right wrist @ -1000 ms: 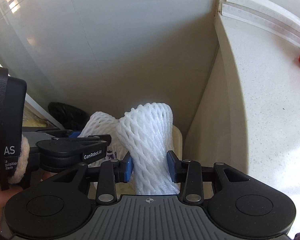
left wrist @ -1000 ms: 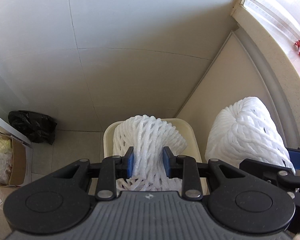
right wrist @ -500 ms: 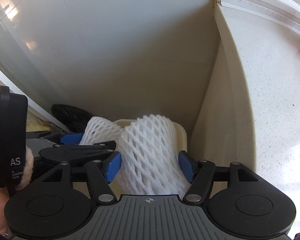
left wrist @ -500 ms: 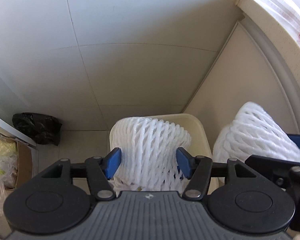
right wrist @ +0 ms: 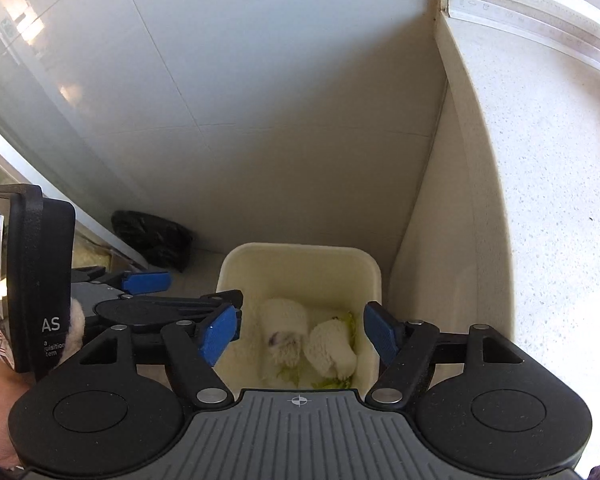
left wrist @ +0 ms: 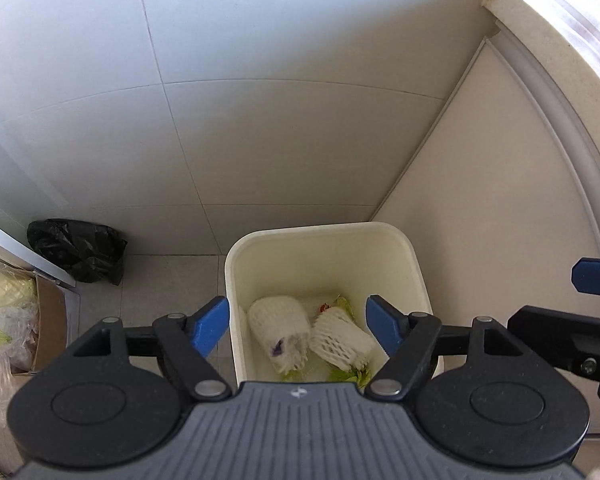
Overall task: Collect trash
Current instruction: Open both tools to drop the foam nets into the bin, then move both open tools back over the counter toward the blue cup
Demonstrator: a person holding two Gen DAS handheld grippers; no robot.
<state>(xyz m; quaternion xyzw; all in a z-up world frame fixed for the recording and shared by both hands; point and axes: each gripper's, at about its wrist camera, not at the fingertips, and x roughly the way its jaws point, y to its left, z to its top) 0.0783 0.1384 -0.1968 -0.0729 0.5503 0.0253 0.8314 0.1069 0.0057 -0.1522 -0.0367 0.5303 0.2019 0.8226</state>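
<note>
Left wrist view showed the left gripper with its blue pads spread wide apart and nothing between them, hanging above a cream plastic trash bin. Down inside the bin, below the gap between the pads, lay two white foam fruit nets side by side and touching: the left foam net, with a purple mark at its near end, and the right foam net, tilted toward the right wall. Green leafy scraps showed around and under them on the bin floor. At the right edge of that view the right gripper's blue pad and black linkage stood beside the bin.

From the right wrist view, the right gripper was likewise spread open and empty over the same bin, with both foam nets lying at the bottom beneath it, well clear of the pads. The left gripper sat just to the left, near the bin's rim.

Farther out, a crumpled black plastic bag lay on the tiled floor left of the bin, against the grey tiled wall. A pale speckled table rose on the right.
</note>
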